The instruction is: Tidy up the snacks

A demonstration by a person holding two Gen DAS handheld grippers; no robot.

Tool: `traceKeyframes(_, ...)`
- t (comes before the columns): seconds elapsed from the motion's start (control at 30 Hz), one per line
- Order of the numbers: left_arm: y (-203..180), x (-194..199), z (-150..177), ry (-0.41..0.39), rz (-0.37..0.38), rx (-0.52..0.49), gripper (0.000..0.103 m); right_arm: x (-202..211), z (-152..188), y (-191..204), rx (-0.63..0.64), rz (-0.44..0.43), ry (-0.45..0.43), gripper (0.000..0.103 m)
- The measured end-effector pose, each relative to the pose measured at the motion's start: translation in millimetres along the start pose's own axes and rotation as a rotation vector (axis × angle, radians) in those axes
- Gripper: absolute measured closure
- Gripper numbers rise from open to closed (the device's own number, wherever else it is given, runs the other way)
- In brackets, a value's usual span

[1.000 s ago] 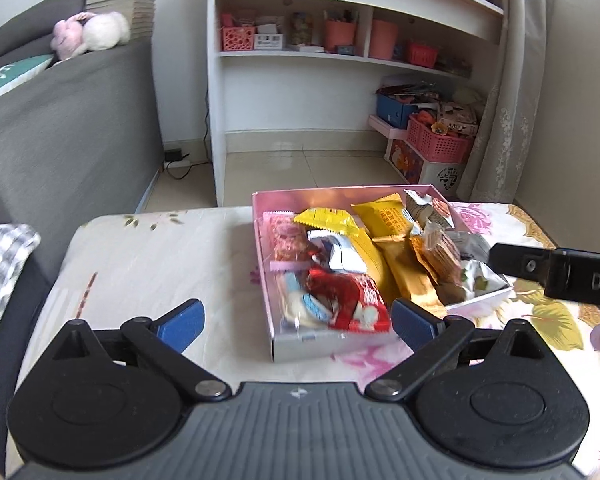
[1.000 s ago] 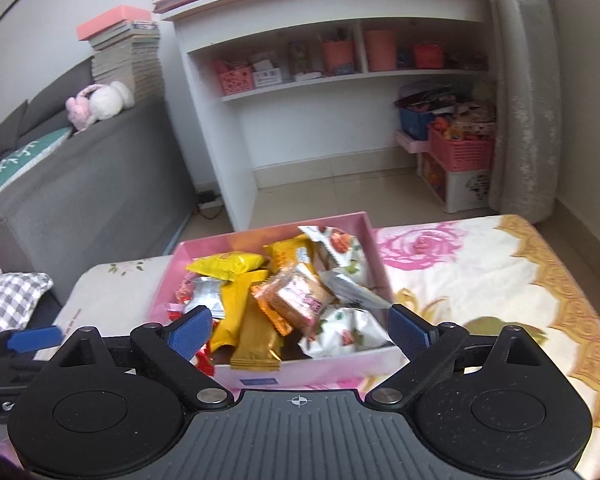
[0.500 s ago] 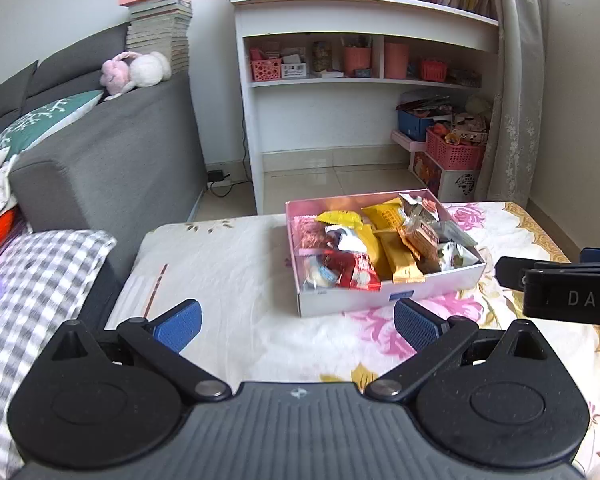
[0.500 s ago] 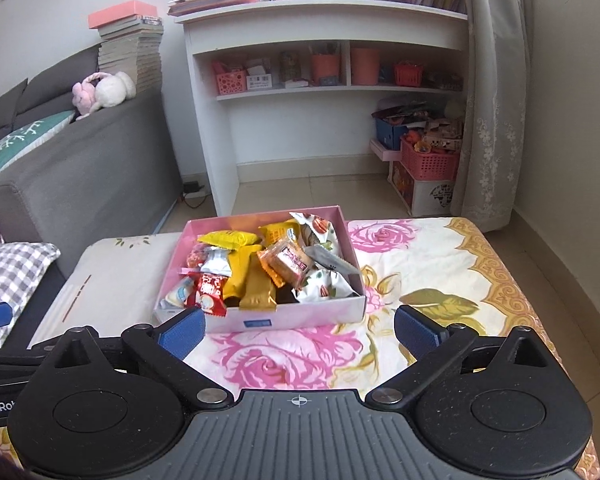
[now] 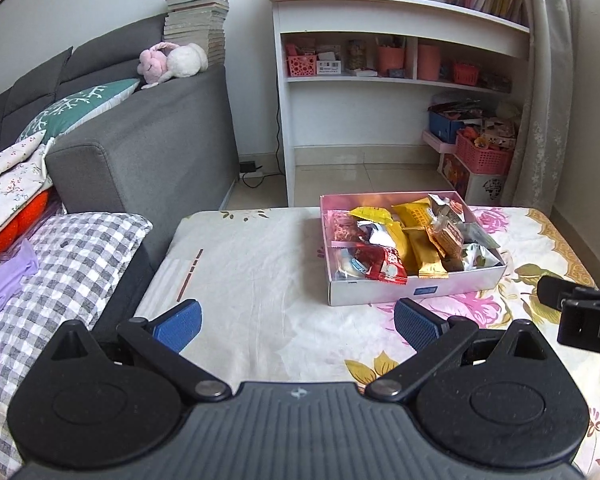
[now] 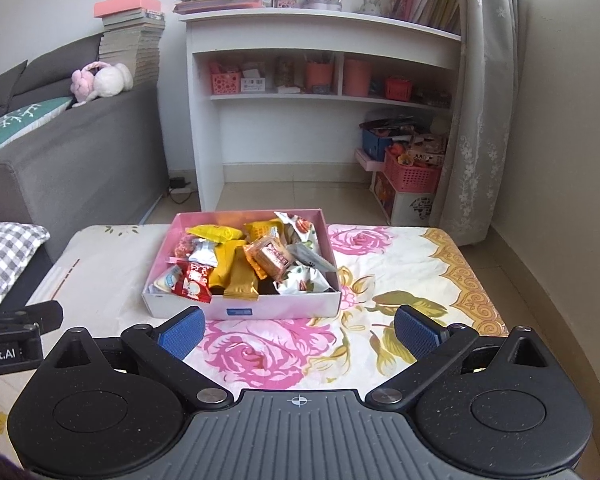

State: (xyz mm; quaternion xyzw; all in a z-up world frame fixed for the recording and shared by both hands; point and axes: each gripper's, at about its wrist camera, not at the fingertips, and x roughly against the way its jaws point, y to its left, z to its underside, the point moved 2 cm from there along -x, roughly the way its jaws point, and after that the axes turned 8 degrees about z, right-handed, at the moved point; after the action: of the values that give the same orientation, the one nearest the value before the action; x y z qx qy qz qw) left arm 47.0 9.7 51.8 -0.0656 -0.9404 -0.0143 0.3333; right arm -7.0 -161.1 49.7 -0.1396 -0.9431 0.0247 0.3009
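Grippers (image 5: 296, 322) (image 6: 298, 330) wide apart, empty.

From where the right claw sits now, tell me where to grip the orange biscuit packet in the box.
Take the orange biscuit packet across its two long sides, coming down from above. It lies tilted on top of the pile in the pink box, so its upper face and edges look clear. The right claw is open and empty, short of the box.
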Motion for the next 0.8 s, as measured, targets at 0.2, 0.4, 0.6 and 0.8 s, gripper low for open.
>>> traceKeyframes(0.2, 0.3, 3.2, -0.1, -0.016, -0.022, 0.003, 0.000, 0.5, 1.8, 5.3, 0.018, -0.005, 0.001, 0.001)
traceKeyframes(0.4, -0.8, 5.9, -0.2, -0.020, -0.020, -0.004, 0.000, 1.7, 2.9, 5.6, 0.021, -0.007, 0.007, 0.001)
traceKeyframes(0.6, -1.6, 6.4, -0.6, -0.016, -0.016, -0.006, 0.000, 1.8, 2.9, 5.9, 0.021, -0.006, 0.006, 0.001)
traceKeyframes(0.8, -2.5, 6.6, -0.6, -0.013, -0.013, -0.009, 0.000, 1.5, 2.9, 5.8, 0.021, -0.005, 0.007, 0.001)
